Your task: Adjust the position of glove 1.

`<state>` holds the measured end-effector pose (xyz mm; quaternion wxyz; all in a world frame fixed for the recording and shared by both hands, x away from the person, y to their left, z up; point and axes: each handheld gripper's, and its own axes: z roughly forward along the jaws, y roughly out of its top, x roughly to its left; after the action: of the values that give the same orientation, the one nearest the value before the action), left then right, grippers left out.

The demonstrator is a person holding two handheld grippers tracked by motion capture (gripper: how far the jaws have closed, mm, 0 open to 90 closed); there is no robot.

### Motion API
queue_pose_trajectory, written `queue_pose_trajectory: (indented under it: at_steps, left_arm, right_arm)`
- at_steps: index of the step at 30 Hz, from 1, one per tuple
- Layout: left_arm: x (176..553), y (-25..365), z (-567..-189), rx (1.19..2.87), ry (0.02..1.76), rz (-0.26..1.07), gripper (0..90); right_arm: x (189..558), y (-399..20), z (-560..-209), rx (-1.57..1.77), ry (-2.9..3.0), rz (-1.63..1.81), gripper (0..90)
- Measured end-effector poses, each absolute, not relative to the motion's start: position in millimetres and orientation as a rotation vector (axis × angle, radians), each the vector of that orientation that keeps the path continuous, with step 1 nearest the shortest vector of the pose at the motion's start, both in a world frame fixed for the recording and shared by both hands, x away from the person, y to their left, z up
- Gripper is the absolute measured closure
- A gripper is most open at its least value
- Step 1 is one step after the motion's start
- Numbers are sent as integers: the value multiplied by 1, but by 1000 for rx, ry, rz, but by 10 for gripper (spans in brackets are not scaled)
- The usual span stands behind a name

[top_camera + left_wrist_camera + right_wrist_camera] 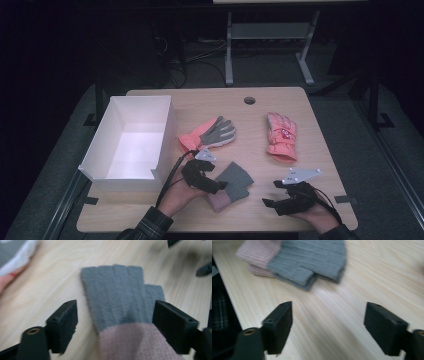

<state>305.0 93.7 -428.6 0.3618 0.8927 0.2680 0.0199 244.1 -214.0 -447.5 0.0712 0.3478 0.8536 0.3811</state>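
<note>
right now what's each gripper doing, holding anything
Left gripper: open, jaws either side of the grey and pink glove, not pressing on it.
Right gripper: open, holding nothing, bare table between its jaws.

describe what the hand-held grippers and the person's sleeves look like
Both are black, angular tools. The left hand-held gripper and the right hand-held gripper each carry a pale grey three-cornered plate on top and trail a black cable. Up close, the jaws are blocky black slabs with small screw holes and a brass-coloured insert near the base. The left sleeve is dark plaid.
</note>
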Motion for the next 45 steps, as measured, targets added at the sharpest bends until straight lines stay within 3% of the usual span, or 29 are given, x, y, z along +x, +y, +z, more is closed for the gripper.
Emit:
queue_pose_trajectory:
  at_steps: [5,16,30,36,40,45]
  left_arm:
    - [302,83,-432,2320,674,59,134]
    - [301,64,-454,2421,652,81,128]
    - [304,66,-459,2430,659,33,139]
    - [303,65,-455,2442,648,10,251]
    - [304,66,-453,2424,650,-71,455]
    - [305,67,-452,2417,644,-112,571]
  right_arm:
    - [246,-225,-448,1088,2541,1145,186]
    - [250,-232,-447,1106,2503,1161,165]
    - [254,-229,-447,1111,2490,1164,167]
    - [253,-230,-447,1119,2482,1170,167]
    - [253,-231,-447,1110,2472,1175,167]
    - [252,-231,-446,1123,2474,1175,167]
